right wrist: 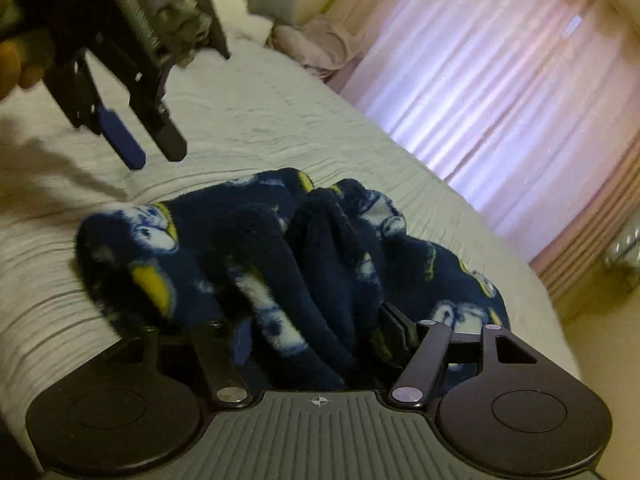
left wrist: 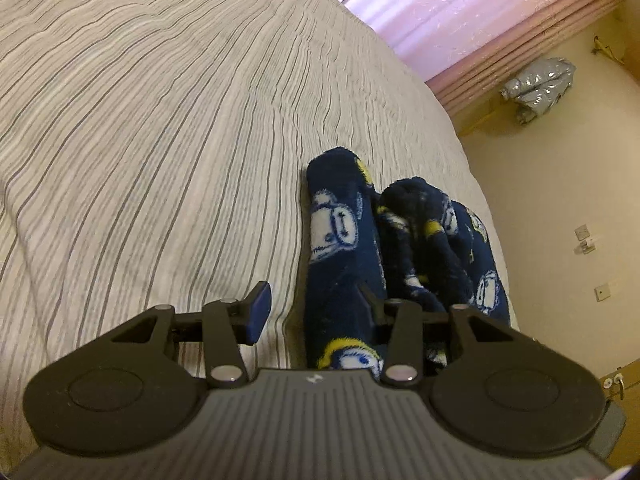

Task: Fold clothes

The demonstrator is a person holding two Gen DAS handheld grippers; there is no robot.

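2 hand-held grippers above 1 bed (left wrist: 140, 120), with 1 fluffy dark blue garment (left wrist: 344, 240) lying bunched up on the striped bed cover, close to the bed's side edge. Covered in white cartoon faces with bits of yellow. Folded into long soft ridges running along the bed, not flat. Left gripper (left wrist: 316, 312) up over the bed, with fingers spread apart and holding nothing. Blue pad (left wrist: 258, 312) on 1 finger over bare bed cover, beside the garment and not touching it; other finger dark and hard to pick out against the fluff. Seen from the right wrist too: left gripper (right wrist: 154, 148) hanging in the air above the bed (right wrist: 260, 120), a little blurry, with a bit of the person's hand (right wrist: 16, 64) behind it. Right gripper (right wrist: 318, 332) low by the bed's near edge, pushed into the garment (right wrist: 240, 248). Fingers wide apart, a thick roll of fluff lying between them, both tips half buried in it. Not squeezed shut on the cloth, as far as can be seen. Pink curtain (left wrist: 440, 8) glowing with light past the bed's far side. Silver puffy jacket (left wrist: 536, 84) off the bed, below the curtain. Pinkish heap of cloth (right wrist: 316, 48) at the far end of the bed.
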